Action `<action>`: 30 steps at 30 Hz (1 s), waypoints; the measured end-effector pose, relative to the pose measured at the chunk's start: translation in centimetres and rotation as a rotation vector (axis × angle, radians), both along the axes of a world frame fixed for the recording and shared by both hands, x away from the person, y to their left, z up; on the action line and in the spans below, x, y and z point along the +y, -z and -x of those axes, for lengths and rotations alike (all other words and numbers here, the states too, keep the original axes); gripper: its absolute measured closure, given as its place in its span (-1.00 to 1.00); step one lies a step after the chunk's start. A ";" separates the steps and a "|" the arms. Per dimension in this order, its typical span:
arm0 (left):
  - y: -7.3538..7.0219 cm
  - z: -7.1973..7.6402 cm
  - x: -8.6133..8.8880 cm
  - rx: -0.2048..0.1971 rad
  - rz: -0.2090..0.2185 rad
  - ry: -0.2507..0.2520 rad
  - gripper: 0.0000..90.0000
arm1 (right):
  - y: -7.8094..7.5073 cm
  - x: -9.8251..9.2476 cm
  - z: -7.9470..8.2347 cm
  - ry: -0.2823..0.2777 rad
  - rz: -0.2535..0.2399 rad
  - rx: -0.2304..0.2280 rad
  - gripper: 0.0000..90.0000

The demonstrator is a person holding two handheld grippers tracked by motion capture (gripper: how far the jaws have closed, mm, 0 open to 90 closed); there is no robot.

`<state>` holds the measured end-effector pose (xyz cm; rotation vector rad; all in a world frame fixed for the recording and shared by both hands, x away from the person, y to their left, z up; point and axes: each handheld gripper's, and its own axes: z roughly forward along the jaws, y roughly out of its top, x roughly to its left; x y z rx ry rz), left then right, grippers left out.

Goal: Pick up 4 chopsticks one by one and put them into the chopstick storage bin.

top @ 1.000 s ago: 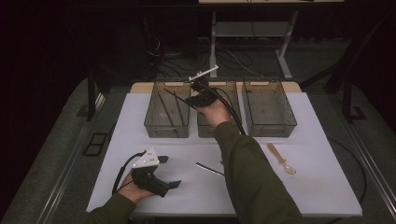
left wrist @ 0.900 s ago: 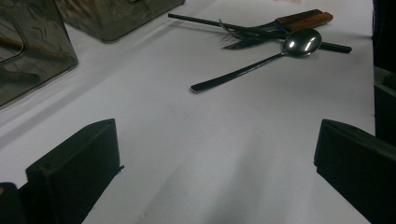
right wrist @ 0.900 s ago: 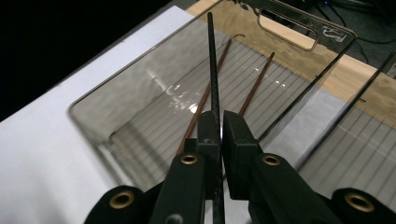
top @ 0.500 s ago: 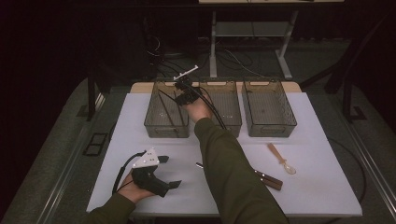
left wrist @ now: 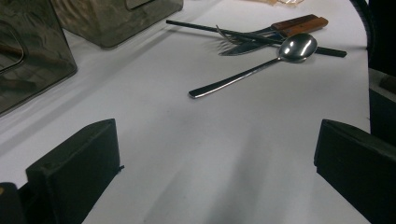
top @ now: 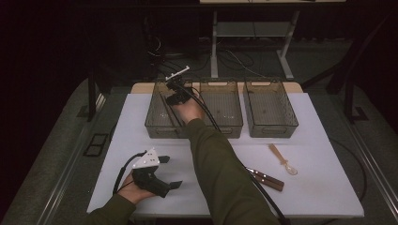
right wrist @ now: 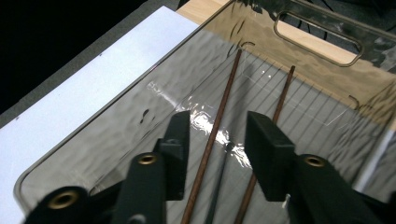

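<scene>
Fingers of the right gripper [right wrist: 217, 154] are seen spread apart over the left bin [right wrist: 116, 126], and nothing is pinched between them. They have just been opened; a second ago something thin was held up over the middle bin [top: 220, 105], and the gripper has since been carried across to the left bin. Two brown sticks [right wrist: 224, 102] and a dark one are seen lying on the bin floor, right under the gap between the fingers and running away past the tips. It can be guessed that a chopstick has just been let go, so this drop looks done and the next piece can be fetched. Fingers of the left gripper [left wrist: 210, 177] are held wide apart too, low on the white mat [left wrist: 261, 140], with nothing between them. Ahead of those fingers, a spoon [left wrist: 261, 65], a fork [left wrist: 243, 39] and a knife with a wooden handle [left wrist: 299, 24] are shown. From the high view the fork is hidden by the person's sleeve [top: 225, 178], but a pale wooden spoon [top: 281, 159] and a third bin [top: 270, 105] are shown there, well apart from both grippers. The sticks inside the bin are made clear by the right gripper view.
</scene>
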<state>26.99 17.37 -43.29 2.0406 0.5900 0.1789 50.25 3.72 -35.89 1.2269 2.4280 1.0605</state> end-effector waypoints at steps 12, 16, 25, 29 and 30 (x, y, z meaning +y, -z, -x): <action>0.1 0.0 0.0 0.004 -0.004 -0.006 -1.00 | -1.6 -4.3 2.0 -0.068 -0.067 -0.031 -0.13; 0.1 0.1 0.0 0.014 0.006 -0.014 -1.00 | -2.1 -6.4 3.0 -0.085 -0.083 -0.035 -0.16; 0.1 0.0 0.0 0.018 -0.010 -0.013 -1.00 | -2.1 -11.4 6.2 -0.100 -0.117 -0.040 -0.03; 0.2 0.0 -0.1 0.021 -0.007 -0.019 -1.00 | -1.7 -13.4 7.9 -0.116 -0.111 -0.035 0.05; 0.3 0.0 -0.1 0.021 -0.007 -0.018 -1.00 | -1.6 -14.0 8.3 -0.119 -0.110 -0.032 0.07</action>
